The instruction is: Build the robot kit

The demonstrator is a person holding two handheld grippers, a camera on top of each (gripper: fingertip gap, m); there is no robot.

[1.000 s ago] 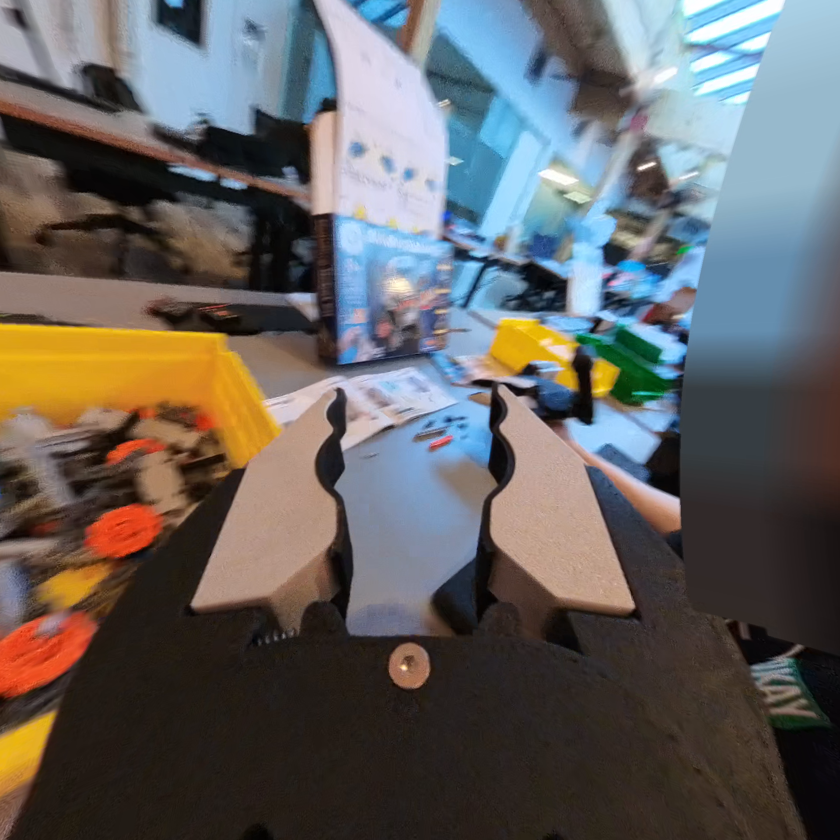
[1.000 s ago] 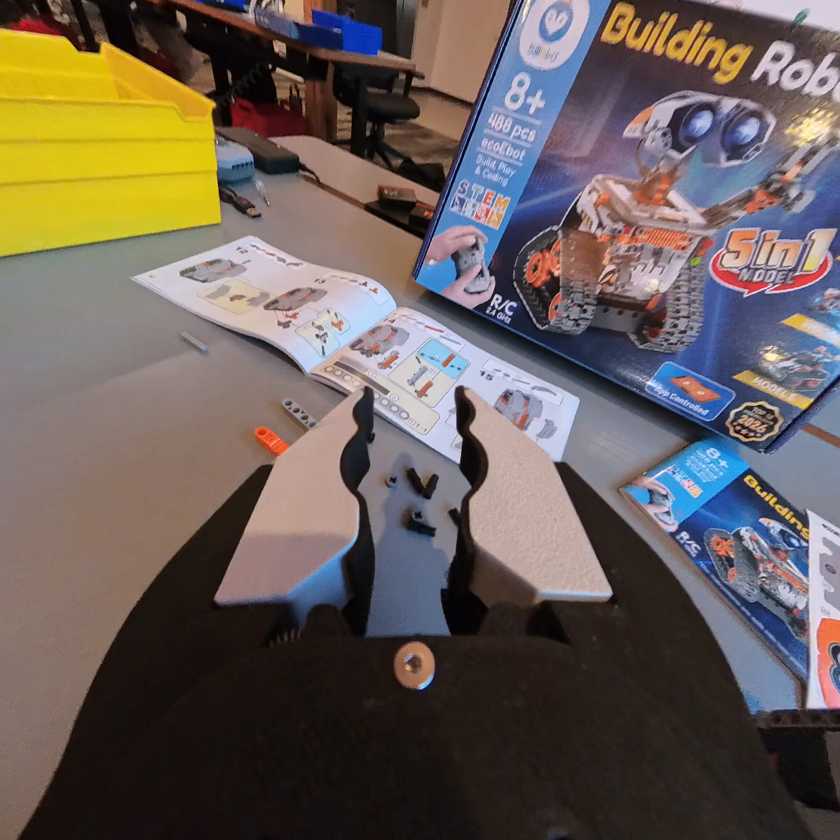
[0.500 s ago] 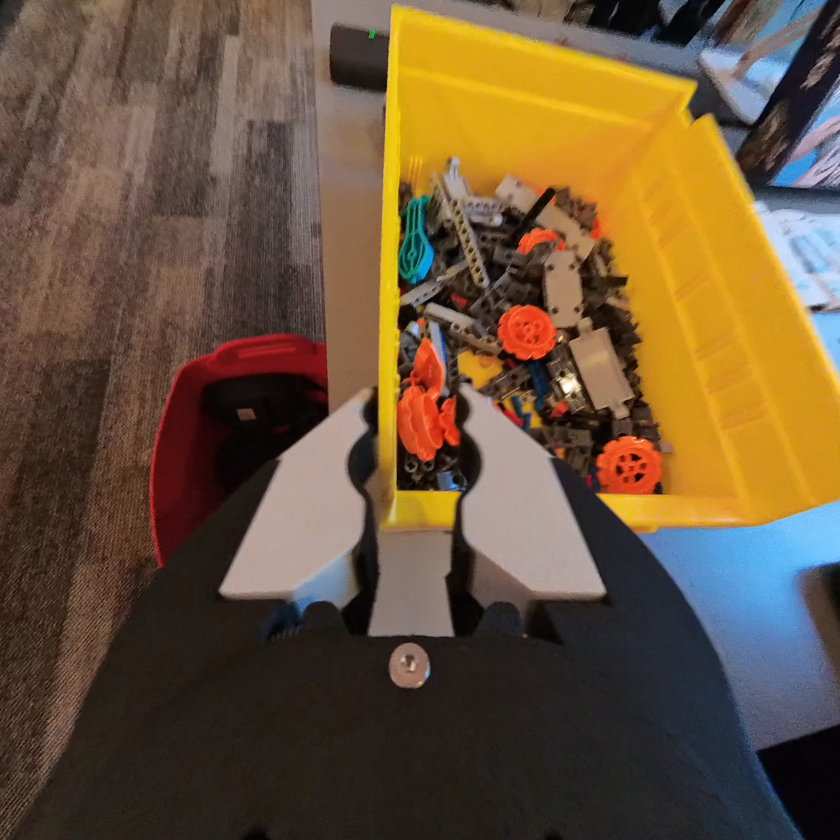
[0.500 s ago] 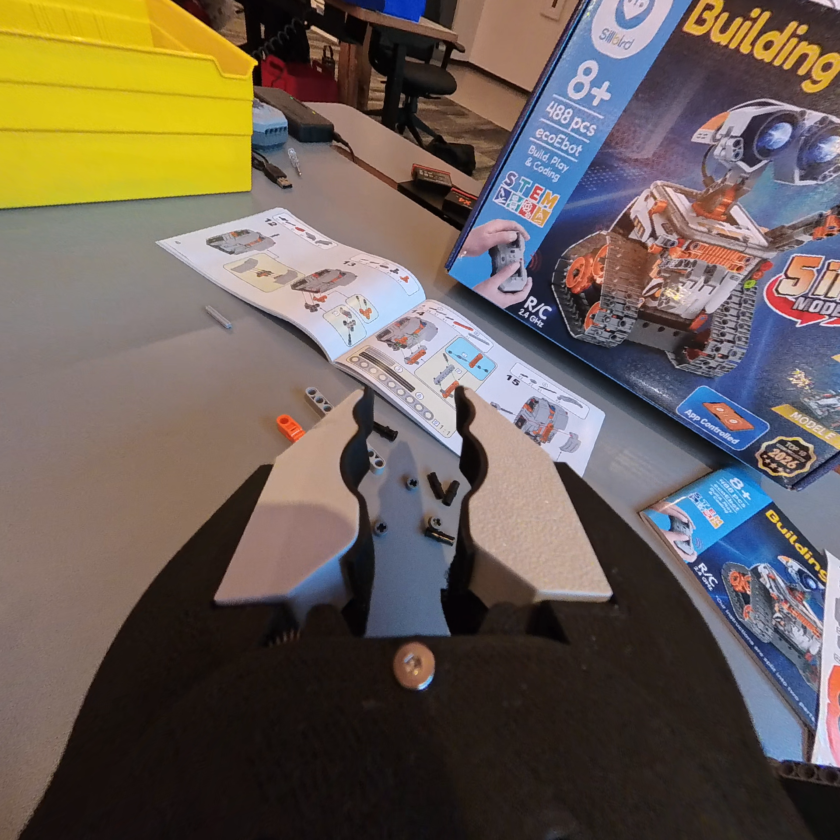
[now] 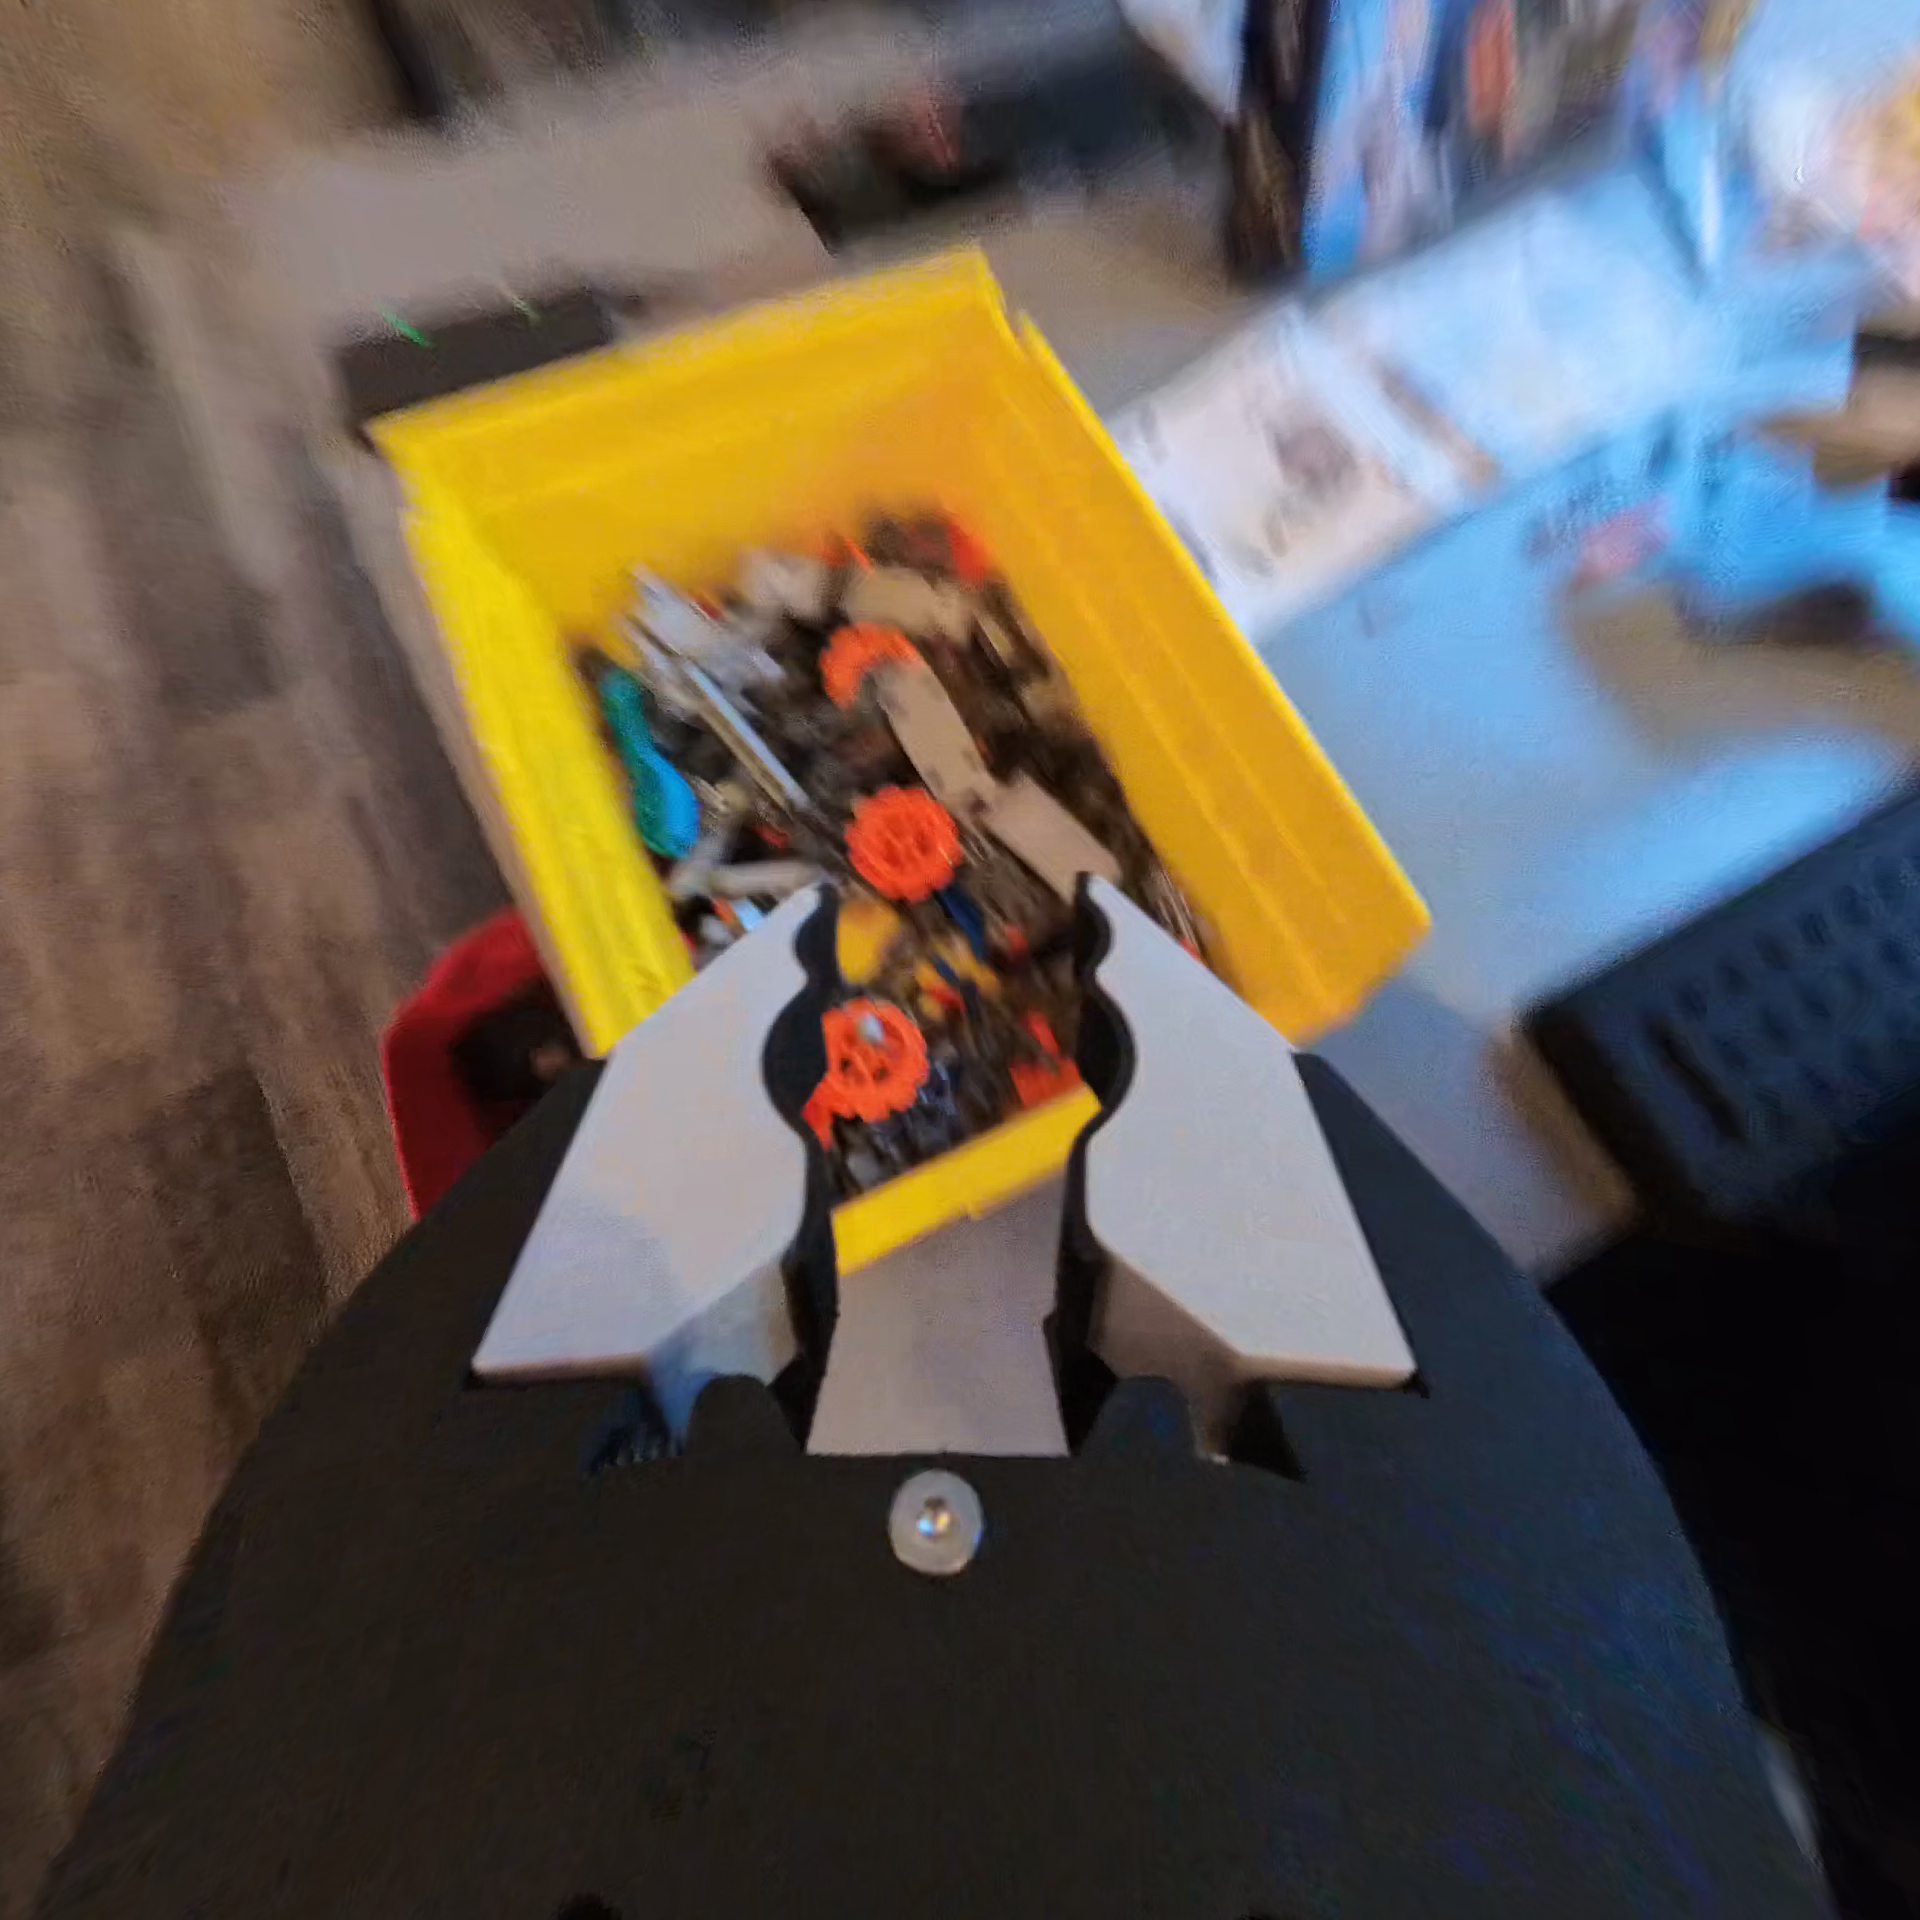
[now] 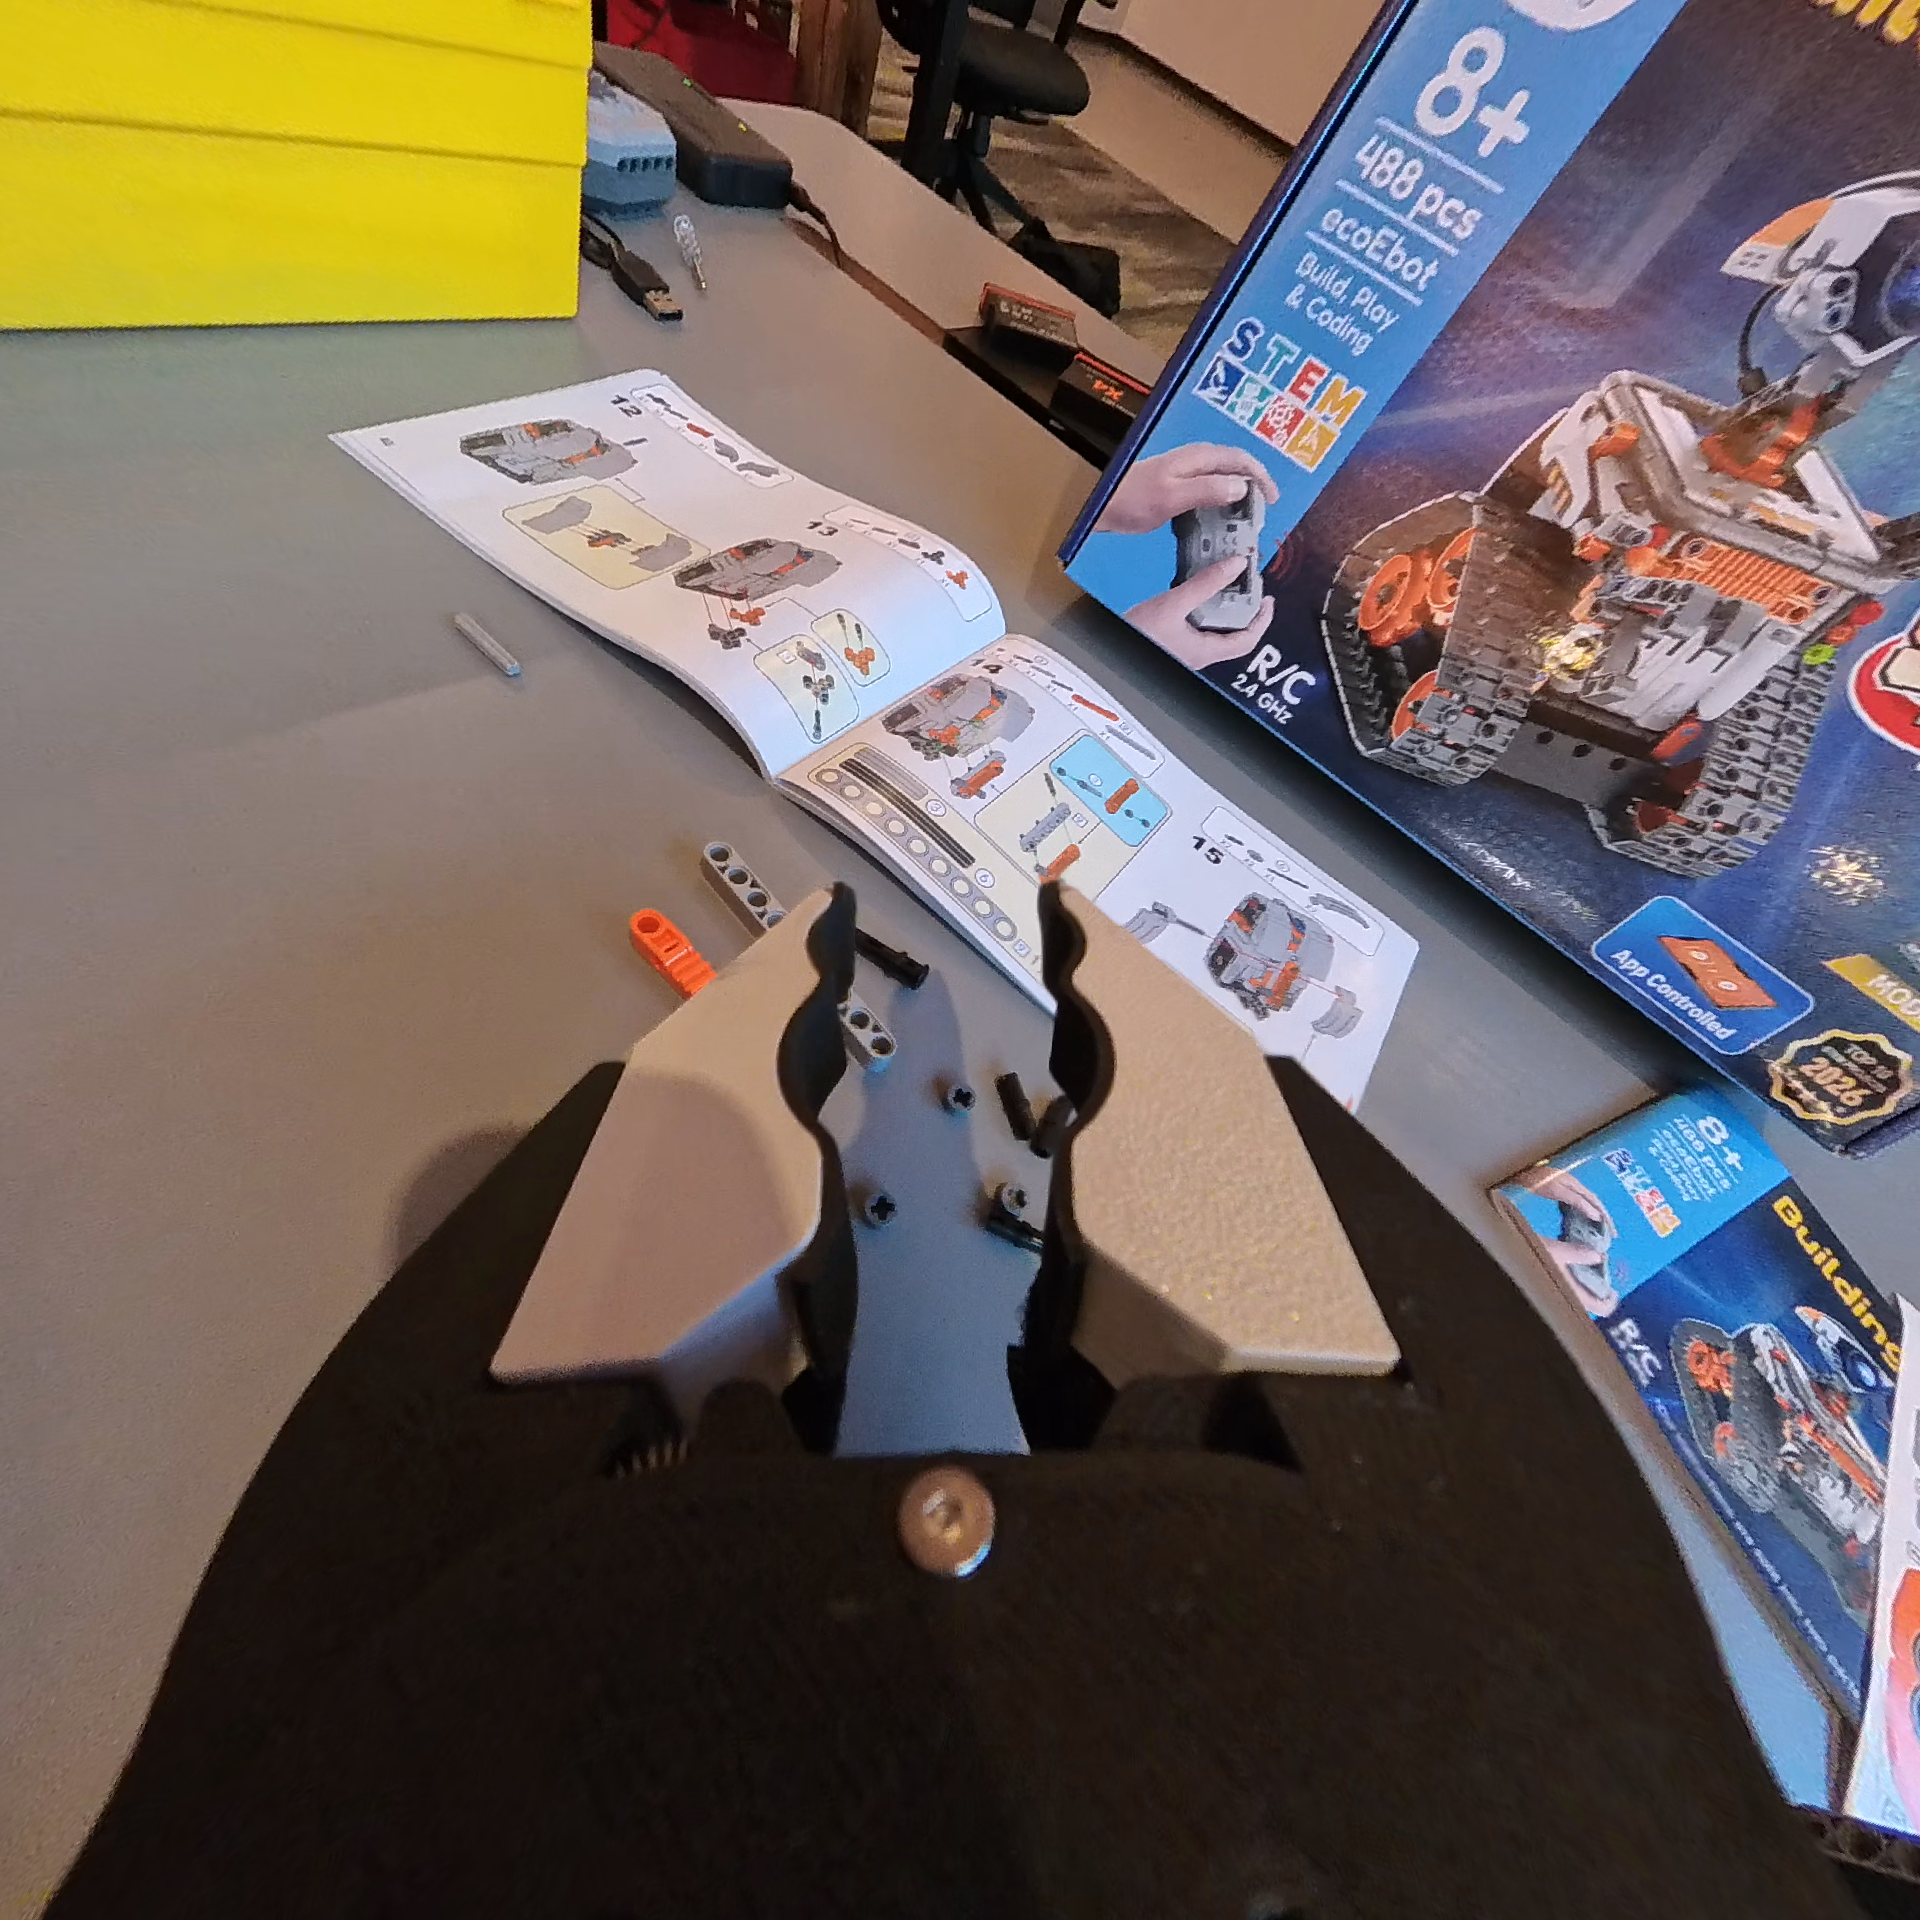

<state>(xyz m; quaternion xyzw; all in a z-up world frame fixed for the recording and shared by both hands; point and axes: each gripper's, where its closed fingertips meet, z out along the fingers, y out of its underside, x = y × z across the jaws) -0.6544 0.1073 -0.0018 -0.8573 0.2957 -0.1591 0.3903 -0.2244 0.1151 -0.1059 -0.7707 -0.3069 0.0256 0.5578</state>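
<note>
My left gripper [image 5: 951, 899] is open and empty, hovering over the near end of a yellow bin [image 5: 1226, 727] heaped with building parts; an orange gear [image 5: 868, 1055] shows between the fingers. The view is blurred. My right gripper [image 6: 940, 902] is open and empty, low over the grey table [image 6: 260, 935]. Small black pins [image 6: 1013, 1101] and grey bushes [image 6: 881, 1205] lie between its fingers. A grey holed beam [image 6: 743, 883] and an orange connector [image 6: 665, 948] lie by the left fingertip. The open instruction booklet [image 6: 831, 665] lies just beyond.
A big blue toy-robot box [image 6: 1558, 468] stands at the right rear, a smaller booklet [image 6: 1745, 1351] lies at the right. The yellow bin [image 6: 291, 177] sits far left, with a cable plug [image 6: 649, 286] and a grey axle [image 6: 486, 644] nearby. A red container [image 5: 457, 1049] sits on the carpet below. There is about 45 cm between the tips of the two grippers. The left gripper is farther from the grey axle [image 6: 486, 644], some 30 cm, than the right, some 15 cm.
The left gripper swung from facing the room to looking down on the bin, then shifted right over it and opened wider. The right gripper drew back and left a little; the small parts now lie between its fingers.
</note>
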